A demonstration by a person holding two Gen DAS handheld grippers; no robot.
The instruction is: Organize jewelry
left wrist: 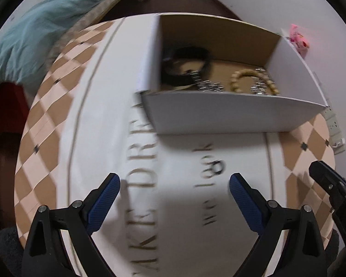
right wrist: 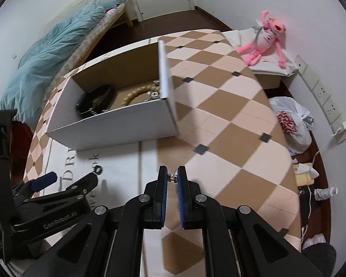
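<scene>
The right gripper (right wrist: 172, 177) pinches a small metallic piece of jewelry (right wrist: 172, 178) between its blue pads, jaws drawn nearly together around it; it looks like an earring or a clasp, too small to name with confidence. The step in hand appears to be carrying this piece to the open cardboard box (right wrist: 117, 124), which stands ahead and to the left on the checkered tablecloth (right wrist: 230, 115). Already in the box lie a black strap-like band (right wrist: 95, 99), a beaded bracelet (right wrist: 136, 94) and some silver chain pieces (right wrist: 153, 94), seen in the left wrist view as well, with the bracelet (left wrist: 251, 79) near the box's (left wrist: 230, 115) front wall.

The next move likely calls for lifting the piece over the box's near wall, bringing it above a bare part of the floor, and only then releasing, since so light an item could catch on a pad or drop outside.

The right gripper hovers low over the cloth, pointing forward toward the box's right corner. The left gripper (left wrist: 174, 184) hangs with its jaws spread wide and nothing between them, over the printed white panel (left wrist: 177, 161) just short of the box; the right view shows it (right wrist: 64, 180) off to the side, angled inward.
</scene>
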